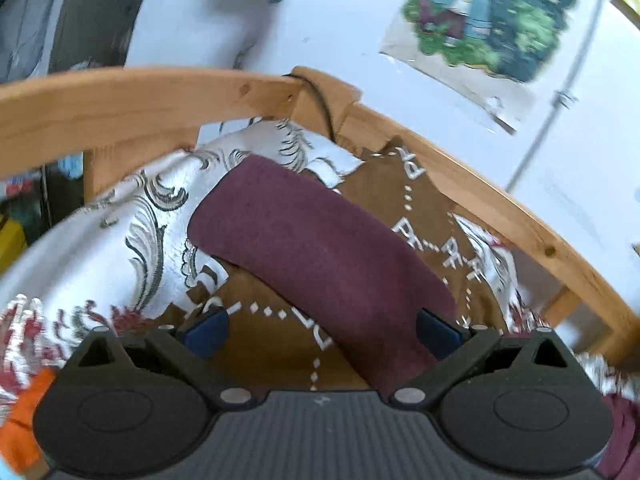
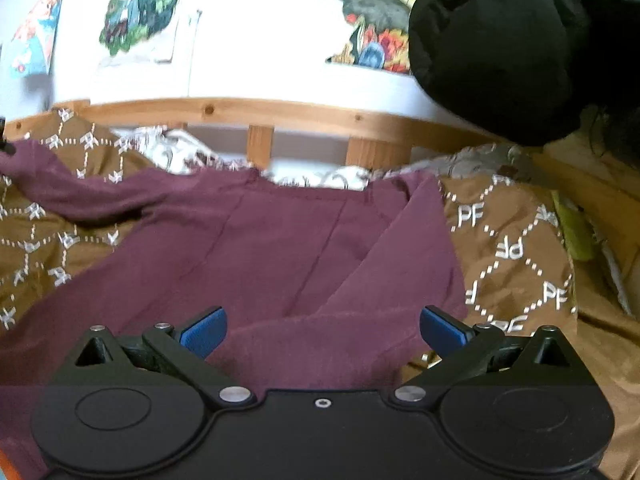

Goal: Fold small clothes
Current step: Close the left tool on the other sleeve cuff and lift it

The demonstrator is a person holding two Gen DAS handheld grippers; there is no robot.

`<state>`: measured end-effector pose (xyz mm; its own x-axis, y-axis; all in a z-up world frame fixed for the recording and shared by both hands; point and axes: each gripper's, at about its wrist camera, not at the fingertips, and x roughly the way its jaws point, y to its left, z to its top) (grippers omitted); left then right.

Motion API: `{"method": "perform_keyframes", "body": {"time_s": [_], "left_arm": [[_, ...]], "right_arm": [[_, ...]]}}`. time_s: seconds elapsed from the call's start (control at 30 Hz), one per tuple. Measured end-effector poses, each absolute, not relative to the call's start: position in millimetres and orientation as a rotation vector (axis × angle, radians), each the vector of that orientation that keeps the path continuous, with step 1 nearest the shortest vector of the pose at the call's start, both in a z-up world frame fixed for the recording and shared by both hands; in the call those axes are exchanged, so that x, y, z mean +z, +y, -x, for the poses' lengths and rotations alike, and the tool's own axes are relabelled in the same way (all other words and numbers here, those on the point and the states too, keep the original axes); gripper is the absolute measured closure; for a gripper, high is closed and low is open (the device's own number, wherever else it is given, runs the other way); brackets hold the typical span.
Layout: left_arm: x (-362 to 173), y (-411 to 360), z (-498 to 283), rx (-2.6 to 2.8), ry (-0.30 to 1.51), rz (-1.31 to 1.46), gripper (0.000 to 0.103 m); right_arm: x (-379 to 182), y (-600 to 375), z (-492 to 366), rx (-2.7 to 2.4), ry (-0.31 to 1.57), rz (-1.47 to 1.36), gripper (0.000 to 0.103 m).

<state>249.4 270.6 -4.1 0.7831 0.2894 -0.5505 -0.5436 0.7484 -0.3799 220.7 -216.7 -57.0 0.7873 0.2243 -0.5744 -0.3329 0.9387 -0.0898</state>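
I see a bed with a pine rail (image 2: 280, 114) running round its far side, and I place everything by that rail. Just below it lies a white sheet (image 1: 120, 220) with grey scroll patterns, and over the sheet a brown blanket (image 2: 516, 248) with dotted white diamonds and "PF" letters. The maroon top (image 2: 260, 248) lies spread on the blanket, its upper hem close under the rail, one sleeve stretched away to the left side and the other folded in across the body at the right.

My right gripper (image 2: 323, 326) hangs over the lower part of the top, its blue pads (image 2: 204, 330) spread fully wide with nothing between them; cloth lies under it, but I cannot tell whether the pads touch it.

My left gripper (image 1: 323, 330) also stands wide open. A maroon sleeve runs from under the rail's corner down past its right pad, not pinched. An orange cloth (image 1: 24, 420) shows at the lower left edge of the left view, far from the rail.

Beyond the rail the wall (image 2: 260, 40) is white, with cartoon posters (image 1: 492, 16) stuck on it. A black bundle (image 2: 500, 44) hangs above the rail's right end.
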Motion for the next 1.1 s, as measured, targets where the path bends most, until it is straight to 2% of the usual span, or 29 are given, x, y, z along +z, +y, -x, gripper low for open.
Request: {"method": "perform_keyframes", "body": {"time_s": [0.07,0.13,0.17,0.2,0.23,0.3,0.37,0.7,1.1], "left_arm": [[-10,277,-260,0.537,0.453,0.565,0.008],[-13,282,-263,0.611,0.408,0.597,0.02],[-15,285,-262,0.641,0.379,0.611,0.032],[-16,286,-262,0.676,0.351,0.627,0.05],[-17,287,-261,0.689,0.332,0.642,0.057],[-16,286,-256,0.684,0.299,0.652,0.084],[-11,280,-250,0.688,0.267,0.626,0.093],[27,226,-203,0.732,0.061,0.459,0.097],[31,216,-191,0.598,0.037,0.474,0.097]], "right_arm": [[-61,-218,-225,0.295,0.61,0.176,0.001],[-65,-219,-230,0.288,0.62,0.154,0.001],[-66,-218,-232,0.285,0.624,0.151,0.001],[-68,-218,-234,0.282,0.626,0.151,0.001],[-69,-218,-234,0.282,0.627,0.155,0.001],[-72,-216,-235,0.286,0.631,0.168,0.001],[-74,-213,-235,0.292,0.632,0.184,0.001],[-75,-206,-232,0.329,0.612,0.219,0.001],[-66,-206,-227,0.345,0.578,0.22,0.001]]}}
